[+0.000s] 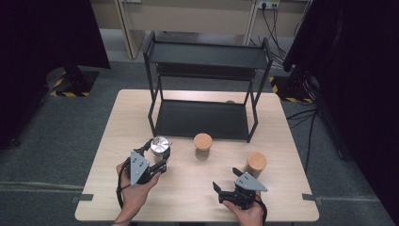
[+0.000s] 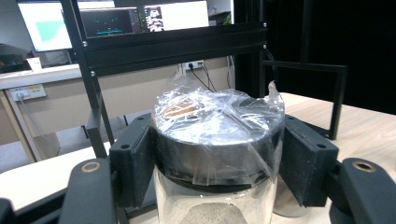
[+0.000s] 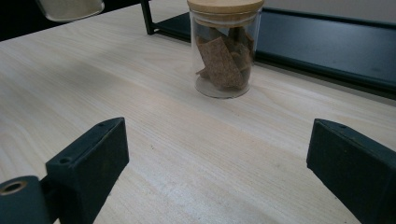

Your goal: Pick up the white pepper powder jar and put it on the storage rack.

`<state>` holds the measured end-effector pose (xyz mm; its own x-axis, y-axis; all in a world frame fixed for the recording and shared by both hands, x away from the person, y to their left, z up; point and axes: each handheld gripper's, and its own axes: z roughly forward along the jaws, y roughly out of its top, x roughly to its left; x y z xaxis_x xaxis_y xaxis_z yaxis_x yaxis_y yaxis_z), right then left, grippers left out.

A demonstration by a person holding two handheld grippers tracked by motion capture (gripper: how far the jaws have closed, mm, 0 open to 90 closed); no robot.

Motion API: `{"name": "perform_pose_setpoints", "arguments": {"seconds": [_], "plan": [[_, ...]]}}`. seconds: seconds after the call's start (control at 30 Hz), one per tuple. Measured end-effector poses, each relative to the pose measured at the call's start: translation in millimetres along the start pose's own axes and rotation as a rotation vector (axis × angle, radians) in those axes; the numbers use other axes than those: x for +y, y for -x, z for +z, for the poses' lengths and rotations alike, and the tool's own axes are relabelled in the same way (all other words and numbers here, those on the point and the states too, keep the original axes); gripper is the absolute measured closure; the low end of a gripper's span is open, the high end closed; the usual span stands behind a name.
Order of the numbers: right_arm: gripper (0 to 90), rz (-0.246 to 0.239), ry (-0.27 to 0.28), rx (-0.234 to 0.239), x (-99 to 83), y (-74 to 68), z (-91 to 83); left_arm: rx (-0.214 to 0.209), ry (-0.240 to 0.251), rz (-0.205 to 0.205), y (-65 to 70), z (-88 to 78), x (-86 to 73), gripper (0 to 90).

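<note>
The left tool (image 1: 156, 159) is clamped on the lid of a glass jar (image 2: 217, 154), its two black pads pressing the lid's sides. The lid is dark and round and wrapped in crinkled clear film; below it the glass body holds a pale grey powder, seen only at the top of its heap. In the high view the jar (image 1: 160, 146) sits at the front left of the bench (image 1: 117, 141), just in front of the black two-tier rack (image 1: 207, 61), and in the right gripper view its base appears to hang clear of the wood, so it seems to be lifted.

The step in hand looks like carrying this jar toward the rack. The next move would call for keeping it upright, clearing the rack's front post, and setting it on the lower shelf (image 1: 202, 120), which lies bare, before letting go.

The right tool (image 1: 227, 180) rests low over the front right of the bench with its jaws wide apart and nothing between them. It faces a cork-lidded jar (image 3: 224, 46) holding brown cracker-like pieces, standing near the rack's front edge. A second cork-lidded jar (image 1: 256, 164) stands to the right, apart from it; its contents cannot be made out.
</note>
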<state>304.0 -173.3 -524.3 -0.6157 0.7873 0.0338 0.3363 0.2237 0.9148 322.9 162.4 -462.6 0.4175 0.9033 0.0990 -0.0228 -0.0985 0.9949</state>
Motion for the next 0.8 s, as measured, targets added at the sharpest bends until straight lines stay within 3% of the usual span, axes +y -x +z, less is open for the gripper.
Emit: {"name": "perform_pose_setpoints", "arguments": {"seconds": [0.8], "plan": [[6.1,0.007,0.003,-0.004,-0.1,0.6,-0.3,0.034,-0.015,0.012,-6.0,39.3,6.3,34.5]]}}
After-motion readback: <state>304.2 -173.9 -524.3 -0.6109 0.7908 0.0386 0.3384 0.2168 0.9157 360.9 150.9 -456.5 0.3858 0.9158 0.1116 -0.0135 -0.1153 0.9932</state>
